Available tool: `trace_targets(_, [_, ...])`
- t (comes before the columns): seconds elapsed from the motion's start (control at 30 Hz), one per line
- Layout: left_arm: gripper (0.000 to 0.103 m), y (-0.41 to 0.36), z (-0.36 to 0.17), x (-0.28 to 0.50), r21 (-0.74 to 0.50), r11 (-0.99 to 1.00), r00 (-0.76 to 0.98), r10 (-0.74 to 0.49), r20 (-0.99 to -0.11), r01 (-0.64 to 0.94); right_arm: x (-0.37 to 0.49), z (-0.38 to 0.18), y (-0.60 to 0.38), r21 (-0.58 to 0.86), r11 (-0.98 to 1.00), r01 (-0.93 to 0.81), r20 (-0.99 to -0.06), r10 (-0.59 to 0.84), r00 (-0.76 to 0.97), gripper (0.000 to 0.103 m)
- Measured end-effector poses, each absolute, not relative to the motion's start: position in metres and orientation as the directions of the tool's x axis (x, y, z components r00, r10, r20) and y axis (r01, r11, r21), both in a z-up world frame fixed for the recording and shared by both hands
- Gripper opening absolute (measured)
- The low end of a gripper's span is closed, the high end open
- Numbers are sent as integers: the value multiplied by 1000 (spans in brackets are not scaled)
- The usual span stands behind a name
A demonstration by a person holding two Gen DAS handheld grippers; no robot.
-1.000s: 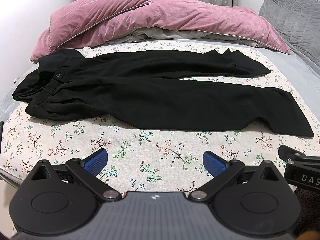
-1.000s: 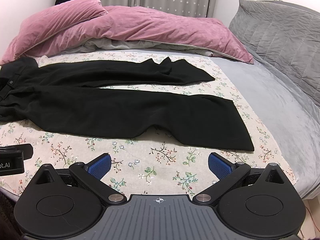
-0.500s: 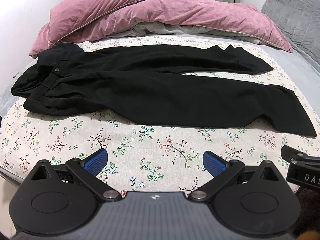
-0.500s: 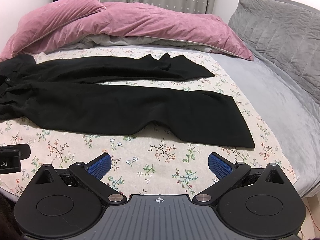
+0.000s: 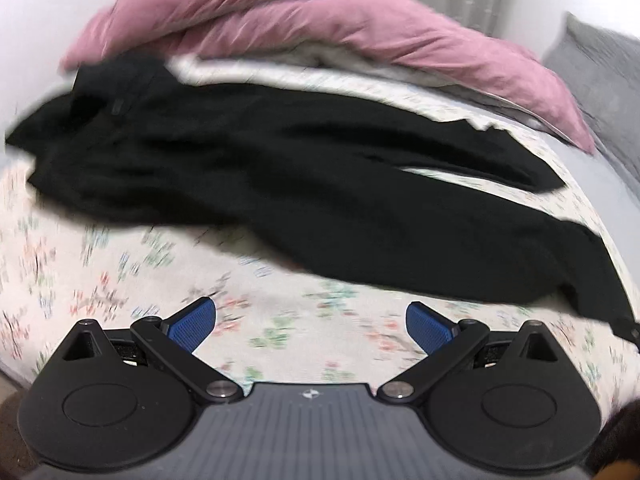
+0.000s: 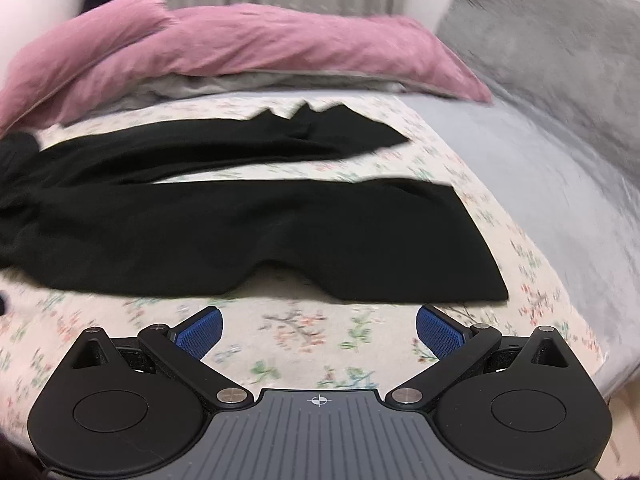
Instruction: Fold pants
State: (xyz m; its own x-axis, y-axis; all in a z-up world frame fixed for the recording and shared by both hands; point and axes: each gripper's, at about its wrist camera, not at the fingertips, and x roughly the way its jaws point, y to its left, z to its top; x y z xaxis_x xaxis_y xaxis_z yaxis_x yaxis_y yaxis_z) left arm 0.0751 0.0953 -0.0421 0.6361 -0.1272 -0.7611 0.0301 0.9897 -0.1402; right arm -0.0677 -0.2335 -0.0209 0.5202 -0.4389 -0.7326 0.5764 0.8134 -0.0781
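Approach step, no fold yet made. Black pants [image 6: 248, 232] lie spread on the floral sheet [image 6: 304, 328], both legs apart, near the pink duvet [image 6: 260, 44]. Left gripper [image 5: 311, 316] and right gripper [image 6: 318, 326], jaws wide and empty, hover just short of the nearer leg; next, probably pinch its near edge.

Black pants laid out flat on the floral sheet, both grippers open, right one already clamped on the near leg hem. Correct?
Not quite. The right gripper isn't clamped on anything: in the right wrist view its jaws stand wide apart over bare floral sheet, short of the near leg hem. The rest holds: black pants lie flat, left gripper open too.
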Motion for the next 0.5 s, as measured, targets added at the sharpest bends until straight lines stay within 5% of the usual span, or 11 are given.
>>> trace_targets(0.5, [101,287,-88,158,-405,871,695,-110,-711,-277,-76,-66,-347,185,582,792,-832,-336,441,102])
